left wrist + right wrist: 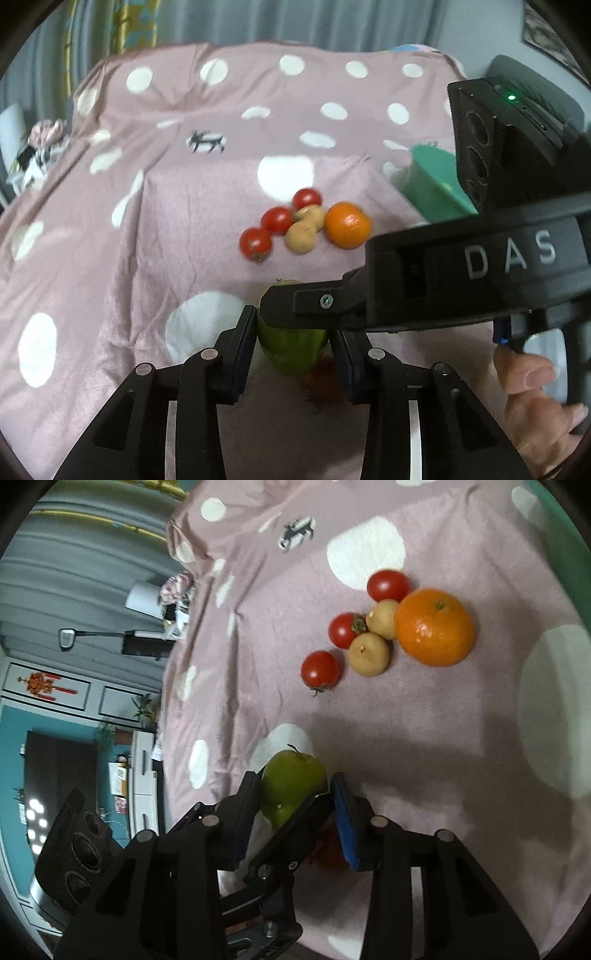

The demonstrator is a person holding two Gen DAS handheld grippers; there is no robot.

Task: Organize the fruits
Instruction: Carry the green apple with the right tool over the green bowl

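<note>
A green apple (291,350) (291,779) sits low in both wrist views, on a pink dotted cloth (184,221). My left gripper (293,332) is shut on its sides, both pads against the skin. My right gripper (295,794) is shut on the same apple from a crossing direction. One of its fingers (314,302) lies over the apple's top in the left wrist view. One of the left gripper's fingers (295,827) crosses under the apple in the right wrist view. Beyond lie an orange (348,225) (436,627), three red tomatoes (277,219) (319,670) and two small tan fruits (301,238) (369,653).
A green container (432,184) stands at the right on the cloth, behind the right gripper's body. A hand (532,398) holds that gripper's handle. Something dark red and blurred (328,849) lies under the apple. The cloth's left edge drops toward room furniture (144,782).
</note>
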